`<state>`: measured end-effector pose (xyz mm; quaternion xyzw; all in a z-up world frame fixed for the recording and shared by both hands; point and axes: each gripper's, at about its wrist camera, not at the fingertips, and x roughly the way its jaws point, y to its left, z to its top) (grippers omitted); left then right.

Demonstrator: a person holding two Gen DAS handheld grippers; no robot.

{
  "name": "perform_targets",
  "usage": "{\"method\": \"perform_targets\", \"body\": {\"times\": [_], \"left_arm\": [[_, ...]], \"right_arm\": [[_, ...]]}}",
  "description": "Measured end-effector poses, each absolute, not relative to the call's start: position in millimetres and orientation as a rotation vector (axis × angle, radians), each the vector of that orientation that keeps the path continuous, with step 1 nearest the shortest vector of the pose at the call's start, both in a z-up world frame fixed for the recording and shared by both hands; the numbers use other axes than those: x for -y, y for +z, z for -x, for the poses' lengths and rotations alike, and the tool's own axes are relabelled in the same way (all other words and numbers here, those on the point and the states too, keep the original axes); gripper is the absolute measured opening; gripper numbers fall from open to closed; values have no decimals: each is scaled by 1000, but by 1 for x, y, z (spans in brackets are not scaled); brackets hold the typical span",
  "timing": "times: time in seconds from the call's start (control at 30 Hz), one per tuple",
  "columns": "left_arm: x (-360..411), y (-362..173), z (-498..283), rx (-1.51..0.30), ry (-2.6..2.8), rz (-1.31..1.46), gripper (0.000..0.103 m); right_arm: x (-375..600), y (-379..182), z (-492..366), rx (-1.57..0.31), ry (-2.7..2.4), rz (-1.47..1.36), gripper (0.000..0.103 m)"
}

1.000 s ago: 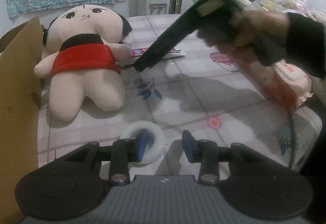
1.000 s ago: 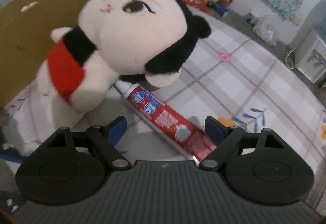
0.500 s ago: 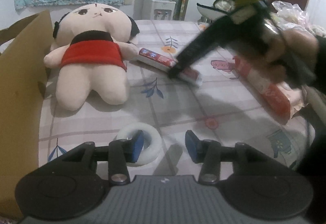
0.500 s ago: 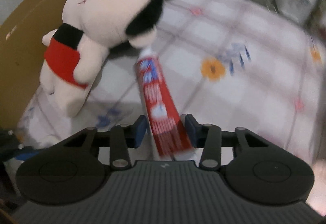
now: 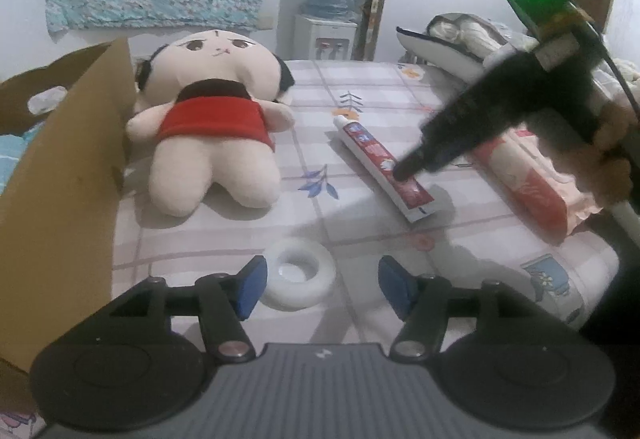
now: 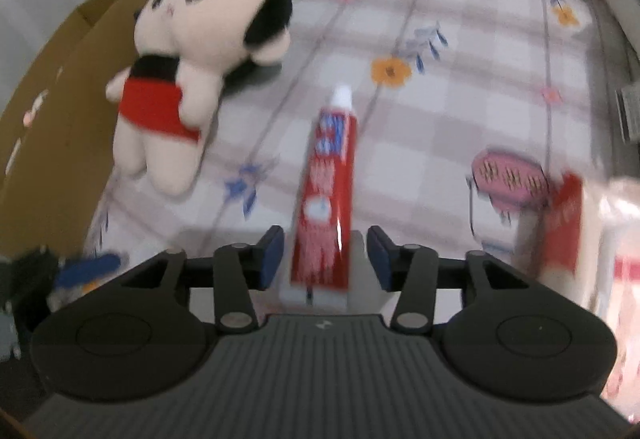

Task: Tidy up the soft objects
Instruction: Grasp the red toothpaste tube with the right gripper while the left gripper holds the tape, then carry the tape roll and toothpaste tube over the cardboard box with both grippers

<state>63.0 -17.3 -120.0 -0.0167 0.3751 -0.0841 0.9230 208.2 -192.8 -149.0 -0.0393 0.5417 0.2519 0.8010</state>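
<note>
The plush doll [image 5: 212, 131] lay on its back on the checked bedsheet [image 5: 380, 239], its head toward the far wall and its legs toward me; everything else sat in relation to it. Hard against the doll's left side stood the flap of a cardboard box [image 5: 68, 175]. To the doll's right, apart from its outstretched arm, a red and white toothpaste tube [image 5: 384, 167] lay flat on the sheet, cap end pointing away. Farther right of the doll, beyond the tube, rested a red and white soft pack [image 5: 528, 179] in clear wrap. Just in front of the doll's feet sat a white ring [image 5: 300, 279], something like a roll of tape.

The left hand-held gripper [image 5: 320, 283] hung low over that ring with its blue pads parting; the ring lay between and slightly ahead of them, and neither pad pressed on it.

The right hand-held gripper [image 6: 326, 257], held in a hand [image 5: 612, 159], angled down onto the lower end of the tube. Its jaws were easing apart, the tube lying between the blue pads with a gap showing on either side, so it gripped nothing. From that side the doll [image 6: 192, 71] lay up and to the left of the tube [image 6: 328, 191], with clear sheet between them.
</note>
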Motion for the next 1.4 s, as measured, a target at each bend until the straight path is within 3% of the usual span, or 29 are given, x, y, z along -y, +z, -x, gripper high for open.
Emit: {"method": "perform_targets", "body": {"times": [0.1,0.17,0.2,0.53,0.73,0.87,1.0,1.4], "left_arm": [[18,-121,-63,-770,-149,22,67],[19,-123,-65,-773,-137,11,67],[19,-123,-65,-771,-134,4,67],[18,-136,-75,-820,-140,-14,66],[23,-140,-77,-820,-127,-51,63],[23,-139,-81,-817,-105,-54,50],[22,-140,-82,-800,-80,-85,49],[12,-107,-59,-711,-102,-7,49]], "right_arm": [[179,-161,-222,-1144,528,106,50],[174,-171,-223,-1139,507,128,45],[173,-170,-219,-1127,506,146,33],[209,-161,-156,-1252,467,10,32],[198,-155,-141,-1211,460,63,36],[189,-156,-147,-1178,455,104,38],[186,-156,-143,-1145,443,148,30],[228,-134,-124,-1113,480,-259,28]]}}
